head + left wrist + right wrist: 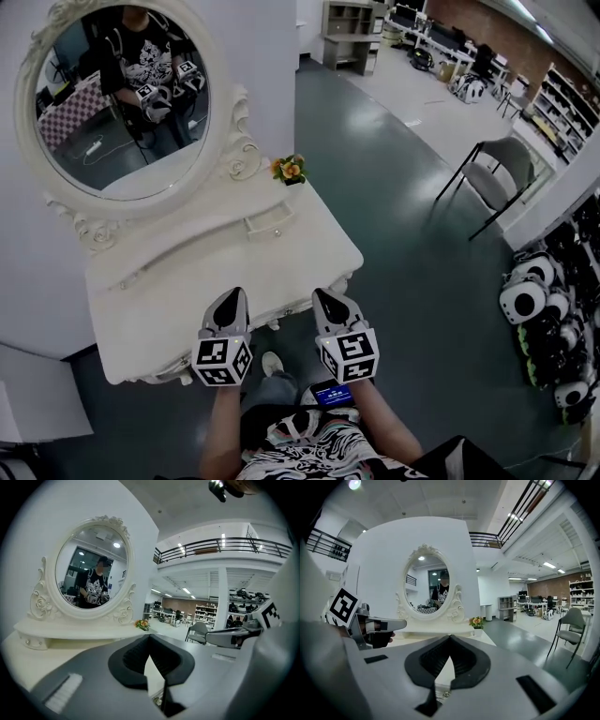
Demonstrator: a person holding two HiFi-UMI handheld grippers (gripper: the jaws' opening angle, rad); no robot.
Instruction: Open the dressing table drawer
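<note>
So, drawer knob point(446, 693): under the surface's point(187, 272) near edge; drawer apparently unopened.
Left gripper point(229, 305): fingers together, empty, above that edge.
Right gripper point(330, 302): fingers together, empty, alongside.
Risk: unparted fingers would bump the knob, not grasp it.
</note>
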